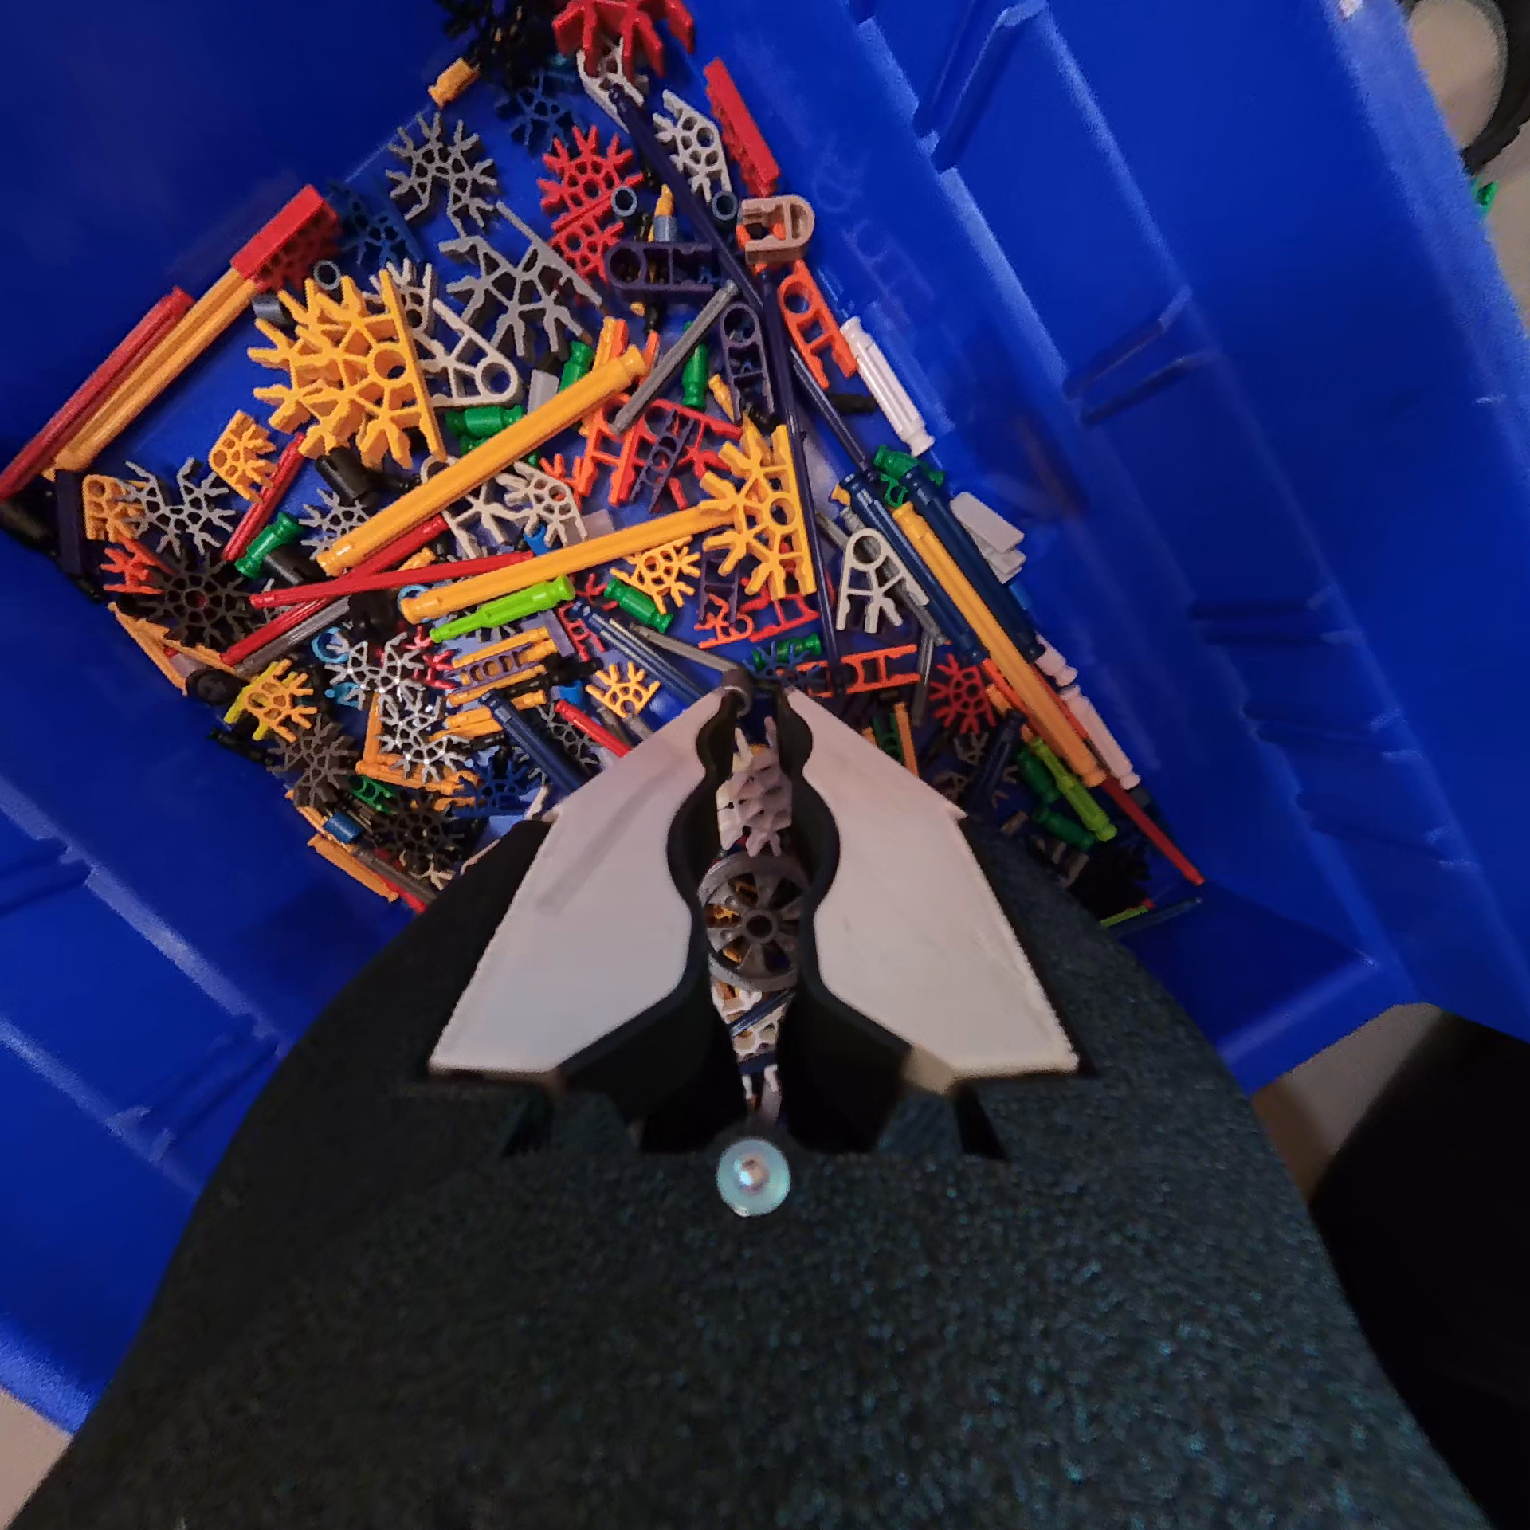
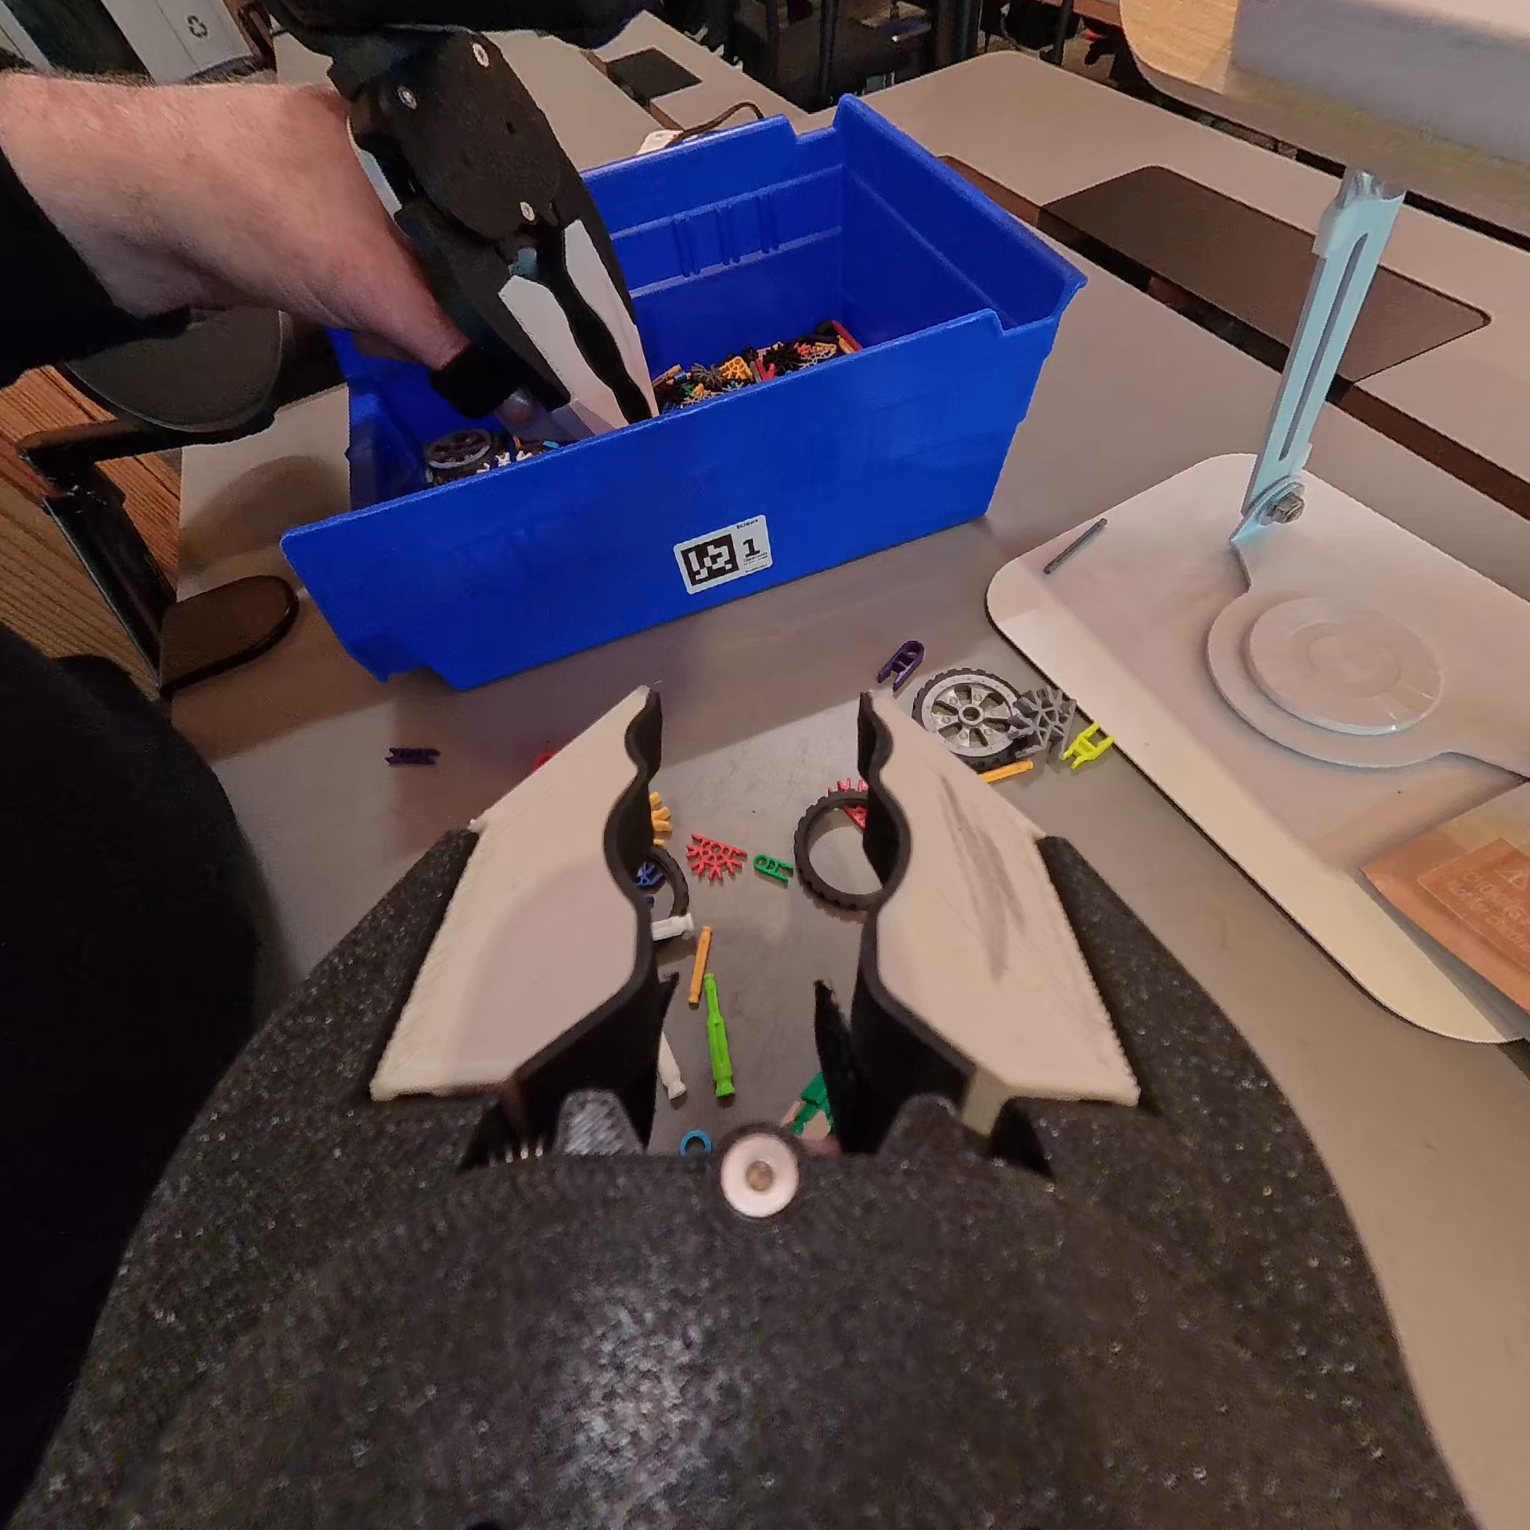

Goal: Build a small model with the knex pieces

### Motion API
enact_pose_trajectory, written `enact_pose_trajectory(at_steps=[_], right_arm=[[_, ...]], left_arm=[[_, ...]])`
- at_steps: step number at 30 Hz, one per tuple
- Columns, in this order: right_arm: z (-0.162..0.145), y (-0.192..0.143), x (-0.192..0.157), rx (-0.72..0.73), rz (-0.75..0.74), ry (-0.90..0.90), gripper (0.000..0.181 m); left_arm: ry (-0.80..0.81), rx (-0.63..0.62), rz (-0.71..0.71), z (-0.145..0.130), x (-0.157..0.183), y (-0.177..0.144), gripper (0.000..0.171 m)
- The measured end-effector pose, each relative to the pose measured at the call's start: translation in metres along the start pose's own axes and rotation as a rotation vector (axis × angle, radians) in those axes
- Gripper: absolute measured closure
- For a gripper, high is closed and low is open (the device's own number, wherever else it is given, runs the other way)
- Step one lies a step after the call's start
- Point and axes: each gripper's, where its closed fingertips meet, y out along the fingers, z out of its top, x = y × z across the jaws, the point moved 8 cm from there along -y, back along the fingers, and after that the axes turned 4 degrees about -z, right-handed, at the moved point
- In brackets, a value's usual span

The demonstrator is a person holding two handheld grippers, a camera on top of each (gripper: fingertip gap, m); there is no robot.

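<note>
Left wrist view: hand-held gripper (image 1: 755, 704) pinches thin grey rod (image 1: 700, 654) over blue plastic bin (image 1: 1159, 414).

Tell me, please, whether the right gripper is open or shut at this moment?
Open. The right gripper has a wide gap between its fingers, with nothing held; small toy pieces on the table show through it.

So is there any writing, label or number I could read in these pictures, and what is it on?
On the blue bin's front, a white sticker: square code and small print; I won't quote it.
At the right edge, a brown card: faint lettering, too blurred to read.
</note>
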Motion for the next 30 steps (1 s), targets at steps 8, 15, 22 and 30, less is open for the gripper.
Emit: enact_pose_trajectory(at_steps=[8, 15, 22, 30], right_arm=[[0.000, 0.002, -0.001, -0.001, 0.004, 0.000, 0.134], [0.000, 0.003, -0.001, -0.005, 0.007, -0.001, 0.134], [0.002, 0.005, -0.003, -0.007, 0.015, -0.004, 0.134], [0.004, 0.011, -0.008, -0.031, 0.034, -0.019, 0.134]], left_arm=[[-0.006, 0.009, 0.008, -0.001, -0.001, -0.004, 0.164], [-0.009, 0.012, 0.015, -0.003, -0.001, -0.008, 0.165], [0.000, 0.013, 0.046, -0.007, 0.001, -0.020, 0.166], [-0.018, 0.015, 0.070, -0.024, 0.002, -0.032, 0.171]])
